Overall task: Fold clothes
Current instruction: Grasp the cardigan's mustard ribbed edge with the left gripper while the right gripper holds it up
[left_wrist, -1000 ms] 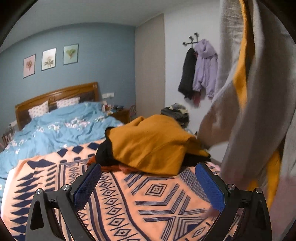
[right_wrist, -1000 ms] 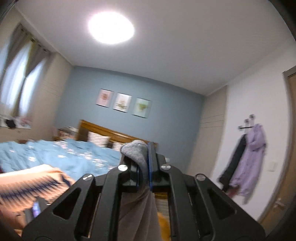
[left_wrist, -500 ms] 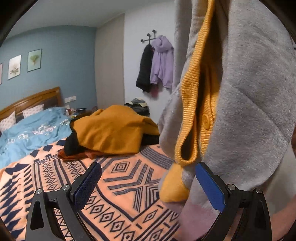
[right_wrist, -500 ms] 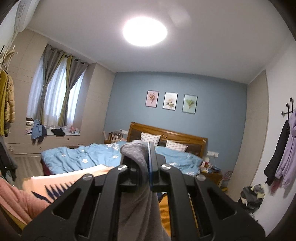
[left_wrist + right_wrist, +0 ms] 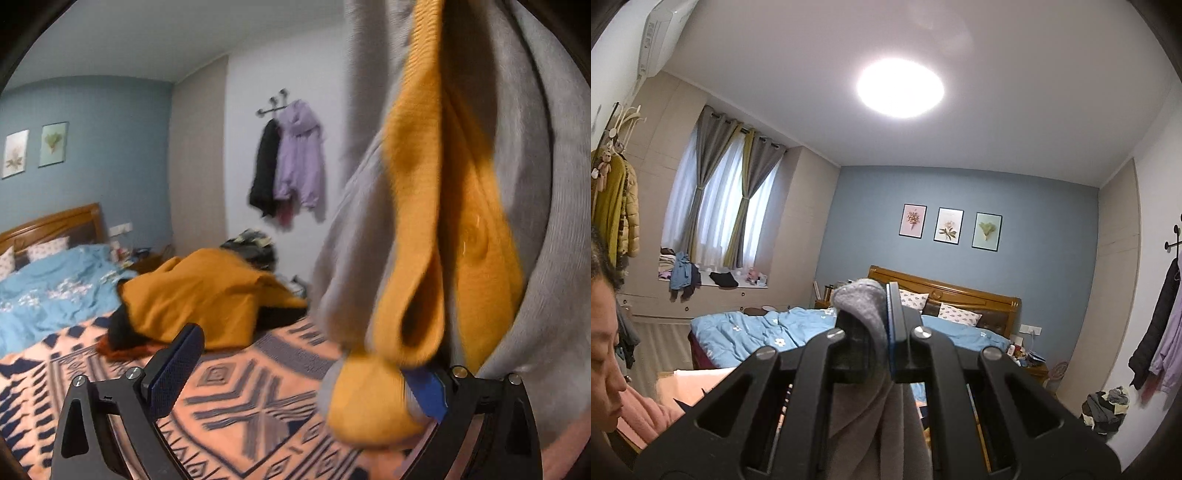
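Right claw [image 5: 882, 325] is pinching a grey fold of the grey-and-mustard cardigan [image 5: 461, 206], which is hanging in the air at the right, above the patterned blanket [image 5: 236, 398]. Left claw [image 5: 299, 373] is standing wide, its jaws having just been closing, with the dangling mustard hem between them. Risk: that swinging hem is brushing only the right pad, so a close could be catching one layer or missing, and the cardigan would be twisting.
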The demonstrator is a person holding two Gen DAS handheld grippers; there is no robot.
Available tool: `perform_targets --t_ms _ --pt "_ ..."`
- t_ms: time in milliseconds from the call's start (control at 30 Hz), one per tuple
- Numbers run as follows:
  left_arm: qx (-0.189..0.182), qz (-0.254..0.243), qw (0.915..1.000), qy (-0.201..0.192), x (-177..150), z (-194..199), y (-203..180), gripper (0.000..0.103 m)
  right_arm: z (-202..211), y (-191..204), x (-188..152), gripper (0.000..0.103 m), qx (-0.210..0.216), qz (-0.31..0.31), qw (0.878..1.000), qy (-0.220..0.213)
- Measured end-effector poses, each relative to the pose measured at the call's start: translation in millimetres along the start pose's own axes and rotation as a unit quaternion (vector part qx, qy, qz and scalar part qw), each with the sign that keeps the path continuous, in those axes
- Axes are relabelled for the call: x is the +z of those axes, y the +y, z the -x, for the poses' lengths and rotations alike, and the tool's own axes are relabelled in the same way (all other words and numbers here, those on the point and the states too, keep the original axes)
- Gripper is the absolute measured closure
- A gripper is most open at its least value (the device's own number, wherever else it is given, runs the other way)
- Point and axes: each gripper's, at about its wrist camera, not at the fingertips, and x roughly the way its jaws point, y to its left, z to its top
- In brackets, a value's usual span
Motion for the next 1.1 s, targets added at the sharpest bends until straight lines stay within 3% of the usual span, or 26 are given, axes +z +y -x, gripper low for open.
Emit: perform_targets --t_ms 33,67,100,167,333,467,567,700,933,1033,1100 --pt "-0.012 -0.003 0.9999 -0.005 0.1 0.6 -3.9 0.015 -1.3 1.8 -0.7 0.094 0.001 -0.002 1.0 0.002" --pt "-0.024 -0.007 0.9996 -0.011 0.1 1.3 -7.7 0.033 -2.4 3.0 -1.9 0.094 0.0 -0.005 1.0 0.003" --pt "-0.037 -0.01 0.9992 -0.01 -0.3 0.5 -11.4 0.065 -3.2 3.5 -3.2 0.094 0.002 -0.009 1.0 0.004" --pt "-0.059 -0.008 0.9981 0.013 -1.9 -4.7 -13.8 0.096 -3.3 2.9 -6.7 0.094 0.001 -0.018 1.0 0.006" --pt "0.003 0.047 0.9989 -0.009 1.8 24.6 20.8 0.097 4.3 1.4 -13.5 0.094 -0.007 -0.032 0.999 0.011" --pt "0.084 0.087 0.9904 -0.067 30.8 93.5 62.6 0.097 16.8 -1.2 -15.5 0.094 -0.009 -0.038 0.999 0.004" --pt "0.143 0.097 0.978 -0.117 56.2 157.3 83.7 0.098 28.5 -3.8 -16.9 0.094 -0.006 -0.046 0.999 -0.009" --pt "0.23 0.07 0.959 -0.149 79.9 234.9 82.7 0.097 38.7 -6.0 -23.6 0.094 0.0 -0.056 0.998 -0.018" --pt "0.36 0.035 0.9204 -0.149 109.0 327.1 54.3 0.097 34.2 -4.1 -48.8 0.095 0.031 -0.088 0.996 -0.006" --pt "0.396 0.01 0.9088 -0.13 118.2 347.9 34.3 0.097 42.2 -5.7 -52.4 0.095 0.048 -0.106 0.993 -0.029" --pt "0.409 0.002 0.9068 -0.101 118.0 347.3 27.5 0.096 47.2 -6.9 -55.7 0.095 0.059 -0.115 0.991 -0.043"
